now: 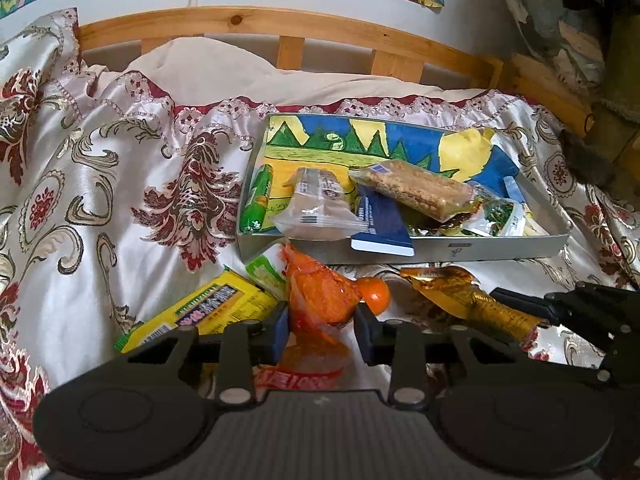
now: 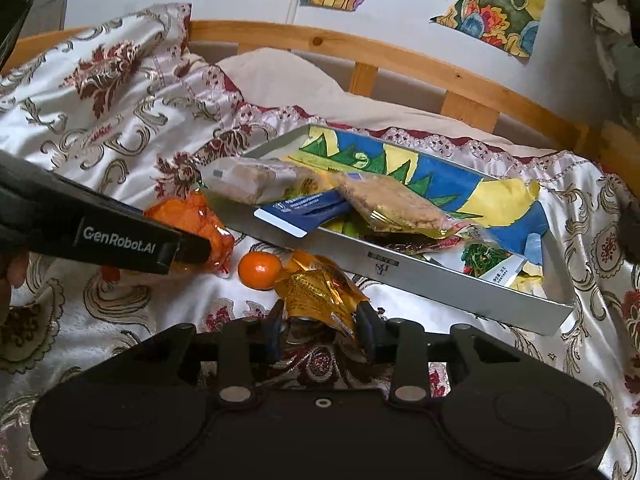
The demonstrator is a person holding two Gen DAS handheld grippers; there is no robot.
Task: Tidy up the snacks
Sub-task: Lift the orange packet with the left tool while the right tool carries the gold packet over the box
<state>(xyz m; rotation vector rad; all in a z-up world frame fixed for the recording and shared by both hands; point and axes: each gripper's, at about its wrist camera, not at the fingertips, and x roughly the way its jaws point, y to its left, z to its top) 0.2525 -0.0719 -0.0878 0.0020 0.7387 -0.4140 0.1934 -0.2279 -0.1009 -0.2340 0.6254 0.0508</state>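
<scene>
A shallow grey box (image 1: 460,249) lined with a coloured drawing sits on the bed and holds several snacks: a green tube (image 1: 258,196), a clear-wrapped brown cake (image 1: 316,208), a blue packet (image 1: 382,226), a cereal bar (image 1: 420,188). My left gripper (image 1: 322,330) has its jaws on both sides of an orange snack bag (image 1: 320,296) lying in front of the box; it looks shut on it. My right gripper (image 2: 322,330) has its jaws around the end of a gold packet (image 2: 320,292). A small orange (image 2: 260,270) lies between the two packets.
A yellow packet (image 1: 216,308) and a green-white packet (image 1: 264,270) lie left of the orange bag. The bed has a satin floral cover (image 1: 120,184), a beige pillow (image 1: 208,68) and a wooden headboard (image 1: 256,20). The box also shows in the right wrist view (image 2: 440,284).
</scene>
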